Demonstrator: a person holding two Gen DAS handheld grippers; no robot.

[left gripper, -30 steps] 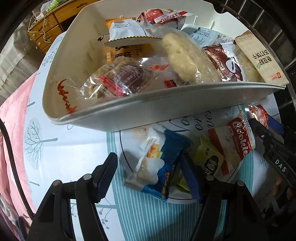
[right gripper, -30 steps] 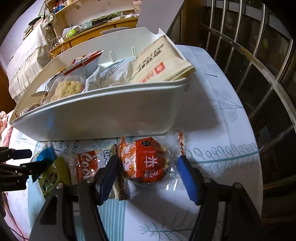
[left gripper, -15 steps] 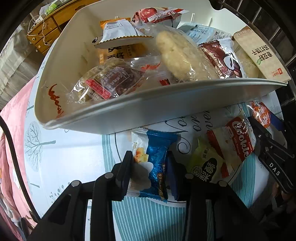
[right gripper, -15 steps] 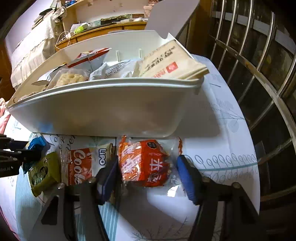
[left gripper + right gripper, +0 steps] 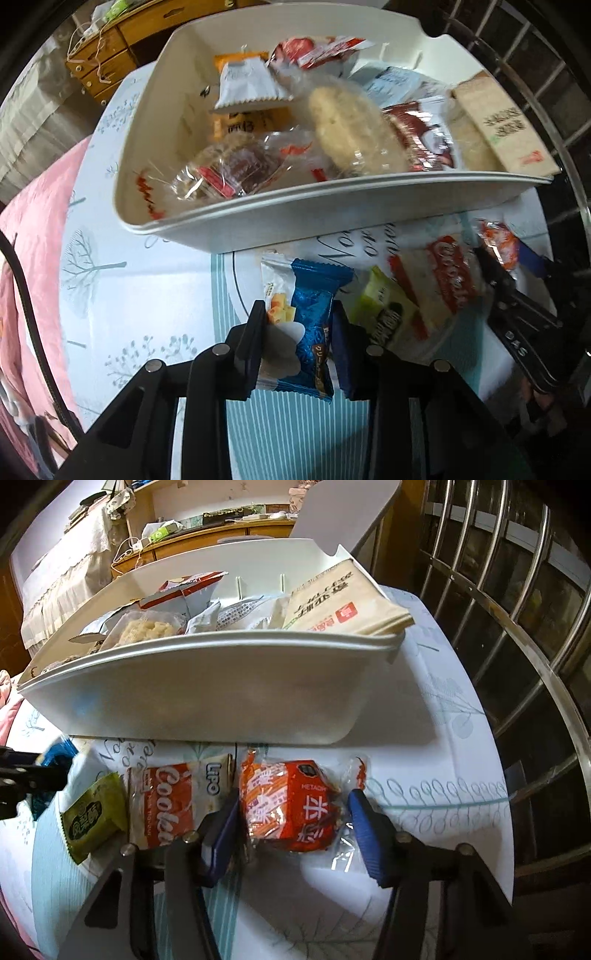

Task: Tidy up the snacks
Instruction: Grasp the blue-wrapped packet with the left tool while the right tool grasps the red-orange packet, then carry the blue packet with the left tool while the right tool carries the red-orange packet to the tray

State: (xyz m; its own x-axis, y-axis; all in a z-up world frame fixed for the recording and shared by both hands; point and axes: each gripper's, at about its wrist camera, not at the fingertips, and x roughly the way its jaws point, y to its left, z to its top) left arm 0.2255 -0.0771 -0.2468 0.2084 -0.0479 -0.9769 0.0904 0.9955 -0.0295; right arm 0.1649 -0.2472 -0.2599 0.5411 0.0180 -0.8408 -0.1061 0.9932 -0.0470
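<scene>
The white bin (image 5: 332, 206) is sitting on the patterned tablecloth (image 5: 147, 295), already crammed with snacks. Just in front of the bin, the left gripper (image 5: 299, 332) is pinching a blue wafer packet (image 5: 306, 325) tight between its pads. Off to the bin's right front corner, the right gripper (image 5: 291, 812) is closing in around an orange snack pack (image 5: 288, 805), jaws still spread with a gap by the right pad. A Cookies packet (image 5: 173, 805) and a green packet (image 5: 92, 816) are lying in front of the bin too, between the two.

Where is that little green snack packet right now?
The green packet lies on the table in front of the white bin, left of the red-and-white cookie pack, seen at the left of the right wrist view.
</scene>
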